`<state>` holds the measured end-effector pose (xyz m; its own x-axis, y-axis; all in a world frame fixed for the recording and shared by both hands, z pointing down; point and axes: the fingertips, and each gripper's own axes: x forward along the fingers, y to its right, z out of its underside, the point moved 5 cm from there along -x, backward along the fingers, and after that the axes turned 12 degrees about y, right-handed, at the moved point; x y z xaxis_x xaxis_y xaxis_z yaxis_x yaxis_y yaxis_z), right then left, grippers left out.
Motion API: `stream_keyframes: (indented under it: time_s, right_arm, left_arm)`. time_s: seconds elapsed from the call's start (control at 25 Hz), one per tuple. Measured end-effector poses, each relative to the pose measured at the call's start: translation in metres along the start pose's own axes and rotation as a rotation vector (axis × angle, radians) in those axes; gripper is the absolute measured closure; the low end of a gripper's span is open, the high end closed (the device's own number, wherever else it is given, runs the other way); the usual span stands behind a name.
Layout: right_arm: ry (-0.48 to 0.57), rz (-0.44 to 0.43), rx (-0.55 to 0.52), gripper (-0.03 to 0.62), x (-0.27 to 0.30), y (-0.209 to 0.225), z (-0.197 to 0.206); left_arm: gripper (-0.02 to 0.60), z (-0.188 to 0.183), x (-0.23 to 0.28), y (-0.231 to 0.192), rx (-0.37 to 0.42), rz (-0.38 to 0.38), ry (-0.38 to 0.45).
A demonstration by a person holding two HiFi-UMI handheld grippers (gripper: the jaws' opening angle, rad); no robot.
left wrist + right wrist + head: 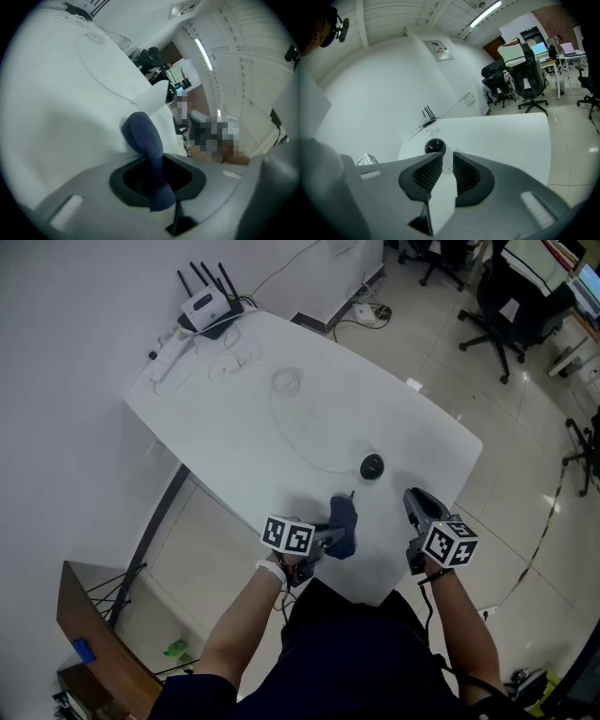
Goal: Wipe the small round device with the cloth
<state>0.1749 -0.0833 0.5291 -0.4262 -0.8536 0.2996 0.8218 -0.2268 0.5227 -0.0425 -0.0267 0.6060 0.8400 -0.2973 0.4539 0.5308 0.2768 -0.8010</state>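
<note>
- The white table [281, 418] lies under and ahead of both claws.
- The left gripper [330, 536] is clamped on the dark blue cloth [344, 521], which sticks out past its tips.
- The right gripper [417, 498] holds nothing, and only a narrow gap separates its jaws.
- The small round device [372, 466], black and glossy, sits on the table just ahead of the right claw's tips. It is ahead and to the right of the left claw, and touches neither.

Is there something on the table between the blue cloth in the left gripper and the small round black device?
Nothing visible. Only bare white table lies between the blue cloth, pinched in the left gripper, and the round black device.
</note>
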Motion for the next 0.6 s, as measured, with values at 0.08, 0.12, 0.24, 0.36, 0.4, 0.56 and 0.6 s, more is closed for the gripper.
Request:
stream_keyframes:
  time_s: [0.08,0.12,0.24,0.36,0.4,0.56,0.6]
  right_arm:
    - [0.007,-0.006,0.004,0.519,0.000,-0.007,0.001]
    - [0.011,-0.010,0.003,0.519,0.000,-0.011,0.002]
    - [0.017,-0.019,-0.001,0.520,-0.002,-0.025,0.004]
    - [0.014,-0.025,-0.014,0.520,-0.005,-0.039,0.010]
    - [0.012,-0.029,-0.020,0.520,-0.006,-0.044,0.011]
    - [0.011,-0.036,-0.040,0.520,-0.014,-0.062,0.015]
    - [0.010,-0.035,-0.043,0.520,-0.017,-0.066,0.016]
  left_arm:
    - [0.498,0.002,-0.006,-0.014,0.022,-0.091,-0.021]
    - [0.482,0.002,-0.010,-0.020,0.048,-0.144,-0.036]
    - [0.450,0.001,-0.019,-0.027,0.147,-0.264,-0.077]
    - [0.421,0.000,-0.021,-0.023,0.289,-0.340,-0.109]
    - [0.407,-0.003,-0.024,-0.021,0.346,-0.368,-0.106]
    - [0.394,-0.017,-0.044,-0.011,0.408,-0.399,-0.002]
    - [0.394,-0.019,-0.050,-0.008,0.383,-0.381,0.033]
